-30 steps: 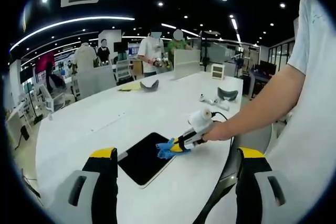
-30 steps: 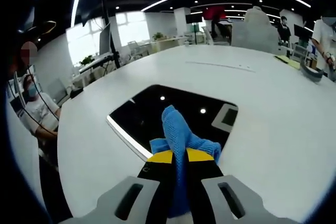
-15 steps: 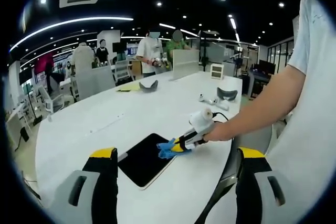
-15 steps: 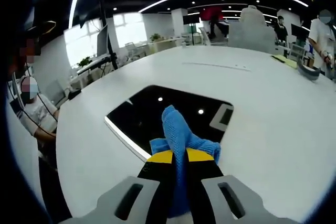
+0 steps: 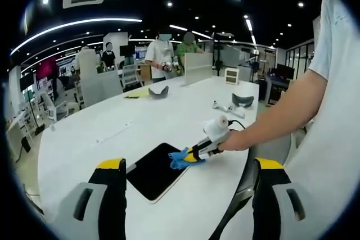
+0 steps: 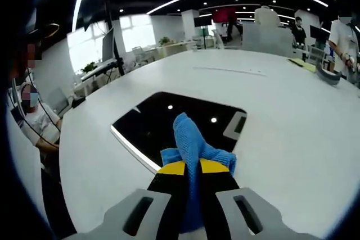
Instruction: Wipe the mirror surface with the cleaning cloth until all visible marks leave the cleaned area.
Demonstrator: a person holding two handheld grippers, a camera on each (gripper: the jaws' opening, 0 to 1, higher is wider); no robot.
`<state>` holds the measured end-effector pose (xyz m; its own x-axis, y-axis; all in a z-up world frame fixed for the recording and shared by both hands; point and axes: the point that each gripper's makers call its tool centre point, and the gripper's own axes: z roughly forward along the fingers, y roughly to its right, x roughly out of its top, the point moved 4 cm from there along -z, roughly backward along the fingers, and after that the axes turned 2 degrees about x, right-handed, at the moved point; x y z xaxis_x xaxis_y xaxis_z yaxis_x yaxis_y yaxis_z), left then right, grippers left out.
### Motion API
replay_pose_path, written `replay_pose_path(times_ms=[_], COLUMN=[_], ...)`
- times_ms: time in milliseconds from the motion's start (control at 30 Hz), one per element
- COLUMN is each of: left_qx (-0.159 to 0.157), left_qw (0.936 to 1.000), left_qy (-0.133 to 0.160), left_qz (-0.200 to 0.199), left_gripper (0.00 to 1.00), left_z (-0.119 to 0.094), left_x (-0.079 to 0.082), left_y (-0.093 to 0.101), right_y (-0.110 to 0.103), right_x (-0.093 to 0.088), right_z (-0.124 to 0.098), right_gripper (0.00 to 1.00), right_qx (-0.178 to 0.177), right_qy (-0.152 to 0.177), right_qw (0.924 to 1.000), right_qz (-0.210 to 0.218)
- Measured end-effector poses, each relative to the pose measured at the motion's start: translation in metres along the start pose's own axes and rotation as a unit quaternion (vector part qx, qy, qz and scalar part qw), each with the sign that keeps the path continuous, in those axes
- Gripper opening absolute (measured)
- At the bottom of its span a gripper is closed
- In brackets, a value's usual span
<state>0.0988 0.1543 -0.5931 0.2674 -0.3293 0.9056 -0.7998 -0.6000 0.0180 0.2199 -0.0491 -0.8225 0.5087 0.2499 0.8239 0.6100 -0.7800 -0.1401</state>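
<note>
One mirror (image 6: 169,125) lies on one white table (image 6: 292,122), and one blue cleaning cloth (image 6: 191,141) rests on it. Two grippers: the right gripper (image 5: 194,154) and the left gripper (image 5: 188,167). Two grey visor-shaped objects (image 5: 160,91) sit further back.

white table (image 5: 140,119), standing people (image 5: 160,54), chairs (image 5: 101,85)

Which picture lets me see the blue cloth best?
The right gripper view. There the blue cloth is big and close, pinched between the right hand-held gripper's shut jaws, over the near edge of the dark mirror. In the left gripper view the cloth is just a small blue bunch on the mirror's edge, farther away.
</note>
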Motion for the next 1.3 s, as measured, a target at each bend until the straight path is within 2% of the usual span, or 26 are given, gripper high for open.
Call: replay_pose_path(times_ms=[367,533,733,1000,1300], left_qx=[-0.005,-0.005,-0.008,-0.001,0.002], left_qw=[1.0,1.0,1.0,1.0,1.0], left_qy=[0.0,-0.003,-0.002,0.004,0.001], left_qz=[0.002,0.004,0.001,-0.004,-0.007], left_gripper=[0.94,0.93,0.93,0.93,0.93], left_z=[0.0,0.0,-0.001,-0.009,-0.015], left_x=[0.0,-0.003,-0.004,-0.003,-0.01], left_y=[-0.002,-0.005,-0.007,-0.017,-0.025], right_y=[-0.001,-0.002,-0.004,-0.001,0.002], right_x=[-0.001,-0.002,-0.002,0.0,0.003], right_z=[-0.002,-0.002,-0.002,0.001,0.005], right_gripper=[0.02,0.02,0.03,0.02,0.03], right_qx=[-0.013,-0.036,-0.068,-0.071,-0.082], right_qy=[0.004,0.008,0.018,0.017,0.024], right_qw=[0.9999,0.9993,0.9972,0.9971,0.9957], right_qz=[0.007,0.002,0.024,0.021,0.035])
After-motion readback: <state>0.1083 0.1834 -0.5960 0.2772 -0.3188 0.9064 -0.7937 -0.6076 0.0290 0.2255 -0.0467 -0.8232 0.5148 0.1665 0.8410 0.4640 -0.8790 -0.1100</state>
